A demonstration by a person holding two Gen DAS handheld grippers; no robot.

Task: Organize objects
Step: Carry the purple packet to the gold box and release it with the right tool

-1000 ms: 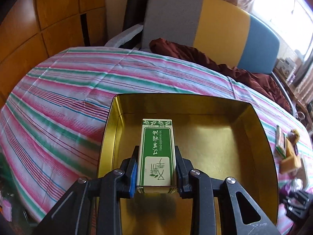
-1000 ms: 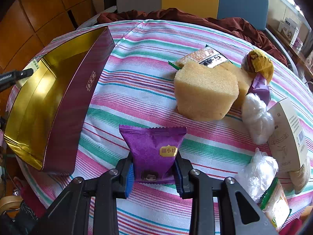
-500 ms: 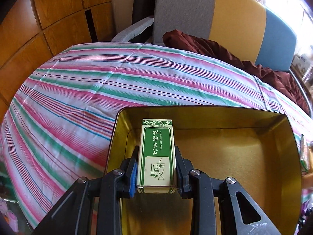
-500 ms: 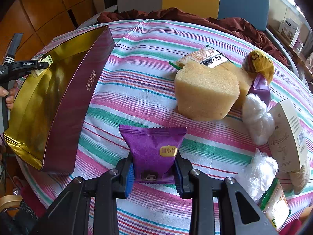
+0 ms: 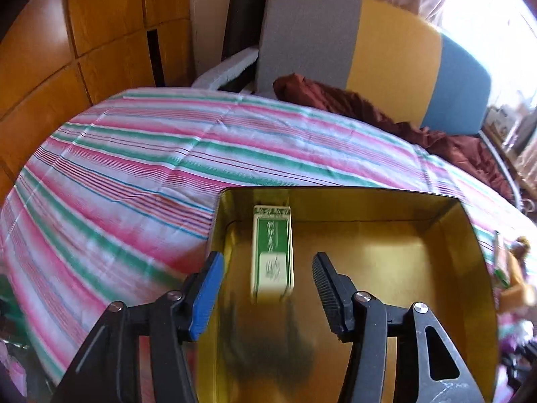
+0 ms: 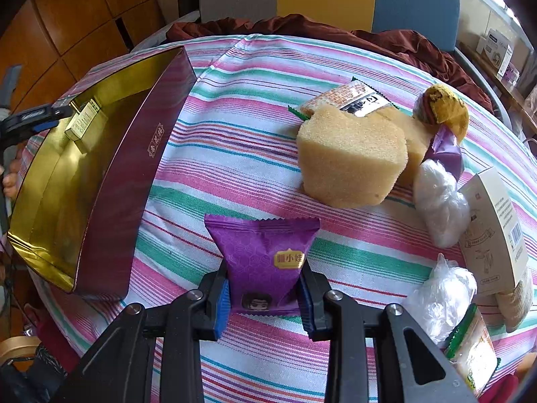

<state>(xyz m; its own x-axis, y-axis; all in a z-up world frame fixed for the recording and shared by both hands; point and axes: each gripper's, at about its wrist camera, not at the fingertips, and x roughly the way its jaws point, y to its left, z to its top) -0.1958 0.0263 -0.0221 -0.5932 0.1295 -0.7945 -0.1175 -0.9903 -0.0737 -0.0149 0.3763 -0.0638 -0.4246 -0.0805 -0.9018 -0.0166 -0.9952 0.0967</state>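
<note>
The left gripper (image 5: 266, 278) is opening its jaws and has let go of the green-and-white carton (image 5: 272, 255), which lies free between the pads on the floor of the gold-lined tin box (image 5: 386, 268), near its far left corner, so this looks like the end of a placing step. The right gripper (image 6: 265, 294) is clenched on the purple snack packet (image 6: 263, 252), over the striped tablecloth (image 6: 235, 154) beside the box. The next move likely calls for drawing the left gripper clear without nudging the carton, then carrying the packet over the maroon wall into the box.
</note>
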